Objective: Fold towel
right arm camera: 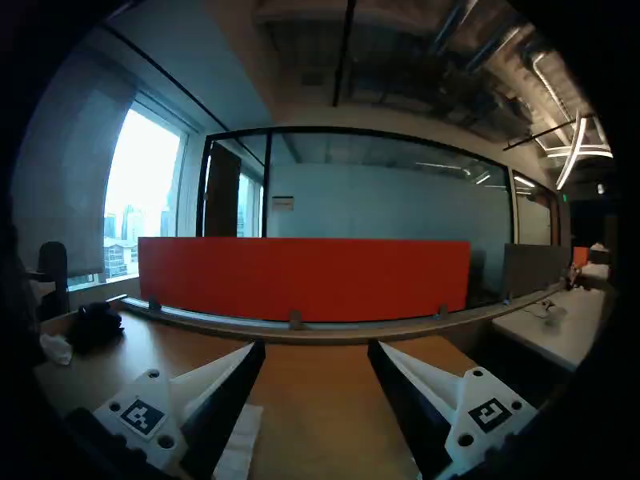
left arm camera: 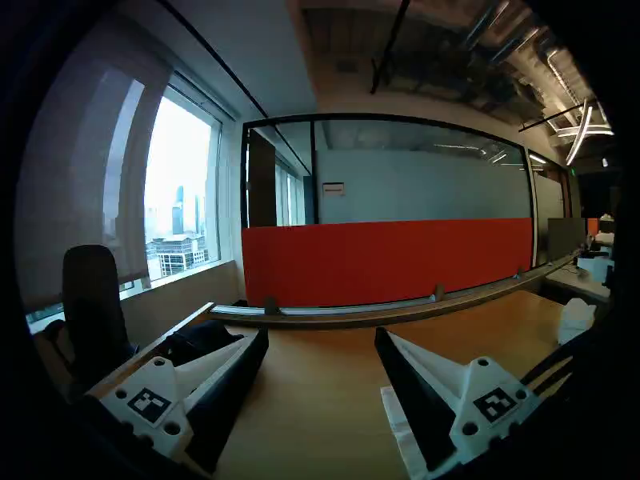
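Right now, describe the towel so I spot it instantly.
In the right gripper view, an orange divider crosses the wooden desk. Nearest the camera, left of centre, lies the white towel: flat and straight-edged, unlike the crumpled white cloth by the black bag.

Office: desk point(right arm camera: 336, 400), red divider point(right arm camera: 304, 276), glass partition point(right arm camera: 384, 200), city-view window point(left arm camera: 180, 200).

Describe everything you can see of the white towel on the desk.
The towel is white and looks like soft, faintly ribbed cloth. A narrow part of it lies flat on the wooden desk, beside one finger of the open right gripper. In the left gripper view, what looks like its edge lies by a finger of the open left gripper. Neither gripper grips it. Whether a finger touches it is unclear.
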